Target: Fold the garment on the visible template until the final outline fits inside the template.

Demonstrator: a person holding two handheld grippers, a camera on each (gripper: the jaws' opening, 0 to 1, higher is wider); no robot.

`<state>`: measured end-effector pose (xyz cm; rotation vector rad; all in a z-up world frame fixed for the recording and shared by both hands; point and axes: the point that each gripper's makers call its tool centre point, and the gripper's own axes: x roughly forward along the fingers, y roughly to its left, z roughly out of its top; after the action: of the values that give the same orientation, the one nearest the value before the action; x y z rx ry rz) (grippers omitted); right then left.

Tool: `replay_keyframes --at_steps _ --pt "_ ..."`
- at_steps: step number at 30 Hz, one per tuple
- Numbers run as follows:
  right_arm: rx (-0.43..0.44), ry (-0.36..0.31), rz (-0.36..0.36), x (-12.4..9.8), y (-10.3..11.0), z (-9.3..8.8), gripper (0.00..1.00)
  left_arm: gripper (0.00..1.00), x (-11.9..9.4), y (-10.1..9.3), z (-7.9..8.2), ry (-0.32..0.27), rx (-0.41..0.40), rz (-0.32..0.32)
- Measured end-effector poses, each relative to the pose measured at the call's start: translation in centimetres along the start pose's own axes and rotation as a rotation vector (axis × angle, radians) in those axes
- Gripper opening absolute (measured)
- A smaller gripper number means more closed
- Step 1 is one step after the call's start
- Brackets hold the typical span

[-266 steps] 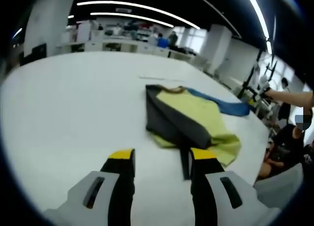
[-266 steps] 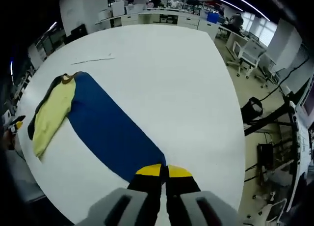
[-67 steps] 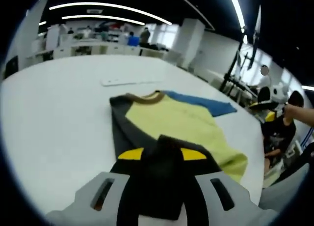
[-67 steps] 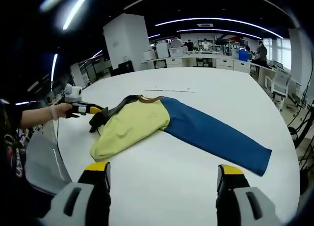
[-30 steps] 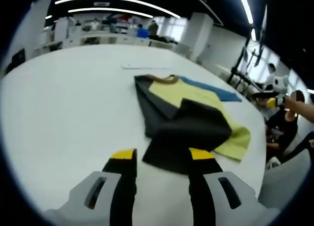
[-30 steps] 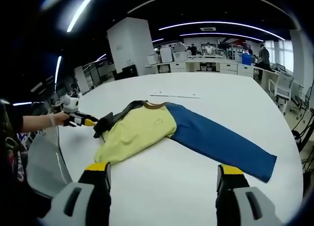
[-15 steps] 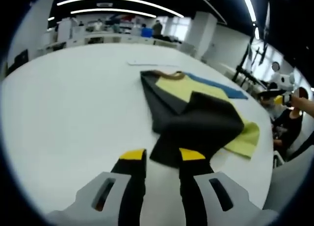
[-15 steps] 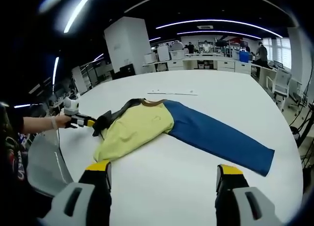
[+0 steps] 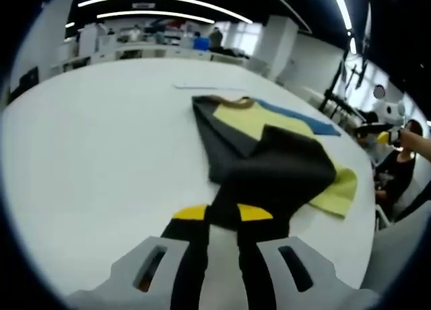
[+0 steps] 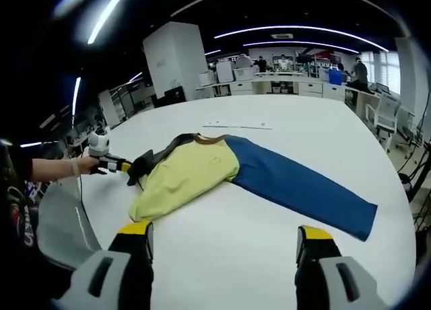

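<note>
Garment [image 10: 222, 172] sits mid-bench [image 10: 283, 121]. Left gripper [image 9: 222, 212] is pinched on its dark sleeve [image 9: 269, 182] mid-fold; right gripper [image 10: 219, 239] hangs wide open, empty. Blue sleeve [image 10: 303, 189] probably next.

Left gripper [image 9: 221, 212], right gripper [image 10: 219, 239]: grey bodies, black jaws, yellow tips.

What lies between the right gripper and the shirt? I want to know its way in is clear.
Only bare white table: in the right gripper view, the open right gripper faces the shirt with nothing between.
</note>
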<state>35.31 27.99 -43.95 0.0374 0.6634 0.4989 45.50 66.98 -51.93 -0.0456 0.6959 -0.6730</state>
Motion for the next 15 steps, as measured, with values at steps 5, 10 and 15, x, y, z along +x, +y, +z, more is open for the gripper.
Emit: replay_keyframes --at_steps 5,10,15 --pt "-0.004 0.0 0.005 0.05 0.08 0.12 0.88 0.05 -0.12 0.13 0.16 -0.005 0.0 -0.002" --pt "-0.013 -0.003 0.007 0.04 0.11 0.26 0.88 0.01 -0.18 0.07 0.18 -0.006 -0.009 -0.009" --pt "-0.01 -0.004 0.006 0.03 0.08 0.25 0.88 0.0 -0.23 0.1 0.17 -0.007 -0.011 -0.01"
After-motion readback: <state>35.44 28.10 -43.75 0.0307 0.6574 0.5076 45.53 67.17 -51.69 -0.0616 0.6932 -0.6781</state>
